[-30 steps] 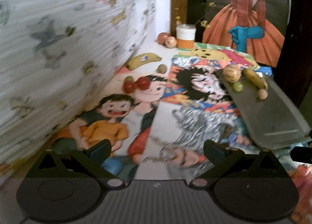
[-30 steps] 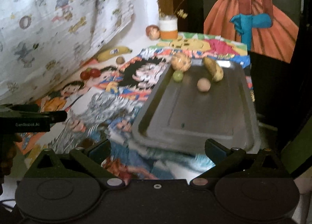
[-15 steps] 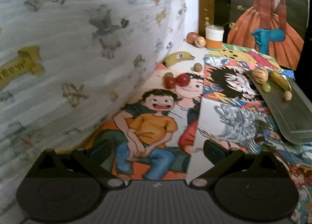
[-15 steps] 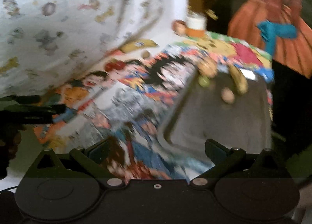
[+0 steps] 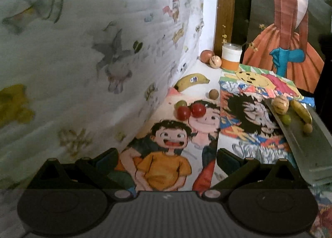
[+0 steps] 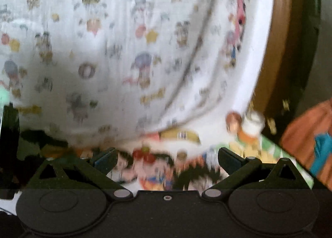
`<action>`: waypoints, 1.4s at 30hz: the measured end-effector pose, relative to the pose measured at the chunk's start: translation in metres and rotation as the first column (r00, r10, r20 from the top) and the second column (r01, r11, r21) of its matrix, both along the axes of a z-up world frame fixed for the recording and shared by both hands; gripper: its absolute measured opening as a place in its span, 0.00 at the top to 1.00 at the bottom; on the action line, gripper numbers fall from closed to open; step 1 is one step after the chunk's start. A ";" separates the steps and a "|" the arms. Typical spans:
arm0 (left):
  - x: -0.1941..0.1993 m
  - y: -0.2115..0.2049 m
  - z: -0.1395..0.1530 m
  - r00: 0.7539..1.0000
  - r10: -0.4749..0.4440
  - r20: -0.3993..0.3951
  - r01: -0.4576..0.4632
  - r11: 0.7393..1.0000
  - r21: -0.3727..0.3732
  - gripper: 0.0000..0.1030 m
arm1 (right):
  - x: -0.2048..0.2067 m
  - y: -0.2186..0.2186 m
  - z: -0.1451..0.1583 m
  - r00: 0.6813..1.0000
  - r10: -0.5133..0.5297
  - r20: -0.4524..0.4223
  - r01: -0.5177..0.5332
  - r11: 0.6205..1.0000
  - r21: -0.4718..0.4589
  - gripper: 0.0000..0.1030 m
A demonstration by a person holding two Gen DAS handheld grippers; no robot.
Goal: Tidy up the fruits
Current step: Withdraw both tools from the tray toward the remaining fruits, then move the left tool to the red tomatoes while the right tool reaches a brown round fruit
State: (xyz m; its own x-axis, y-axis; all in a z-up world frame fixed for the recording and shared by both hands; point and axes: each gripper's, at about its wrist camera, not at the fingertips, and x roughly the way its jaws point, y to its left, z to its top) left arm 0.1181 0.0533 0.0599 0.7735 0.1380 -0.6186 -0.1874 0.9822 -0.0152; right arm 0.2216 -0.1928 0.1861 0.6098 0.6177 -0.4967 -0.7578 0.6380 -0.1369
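Note:
Two red tomatoes and a green fruit lie on the cartoon-printed cloth ahead of my left gripper, which is open and empty. Farther back lie a banana and a small brown fruit. A grey tray at the right holds a striped round fruit, a green grape, a yellow banana-like fruit and a small tan ball. My right gripper is open and empty; its view is blurred, showing the red tomatoes and banana.
A patterned white curtain hangs along the left. At the back corner stand a white and orange cup, an apple and a striped ball. A poster of an orange dress is behind.
The left gripper has crept forward, closer to the tomatoes. The right gripper has swung left and upward, away from the tray, which has left its view; both stay open.

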 end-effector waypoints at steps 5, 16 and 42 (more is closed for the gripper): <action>0.015 -0.004 0.000 0.999 -0.035 0.015 0.034 0.999 0.030 0.00 | 0.034 0.013 -0.006 0.995 0.082 0.057 -0.078 0.995 -0.054 0.01; 0.045 -0.012 -0.022 0.989 -0.144 -0.017 0.144 0.959 0.243 0.00 | 0.071 0.034 -0.077 0.953 0.299 0.052 -0.276 0.924 -0.265 0.01; 0.116 -0.024 -0.054 0.944 -0.319 -0.083 0.323 0.846 0.425 0.05 | 0.146 0.082 -0.165 0.869 0.494 -0.006 -0.445 0.778 -0.443 0.08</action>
State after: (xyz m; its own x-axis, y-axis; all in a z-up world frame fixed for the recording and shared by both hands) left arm 0.2338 0.0290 0.0055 0.8150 0.1353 -0.5634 0.1411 0.8968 0.4194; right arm 0.3679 -0.1107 0.0211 0.3616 0.5890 -0.7227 -0.9135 0.0686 -0.4011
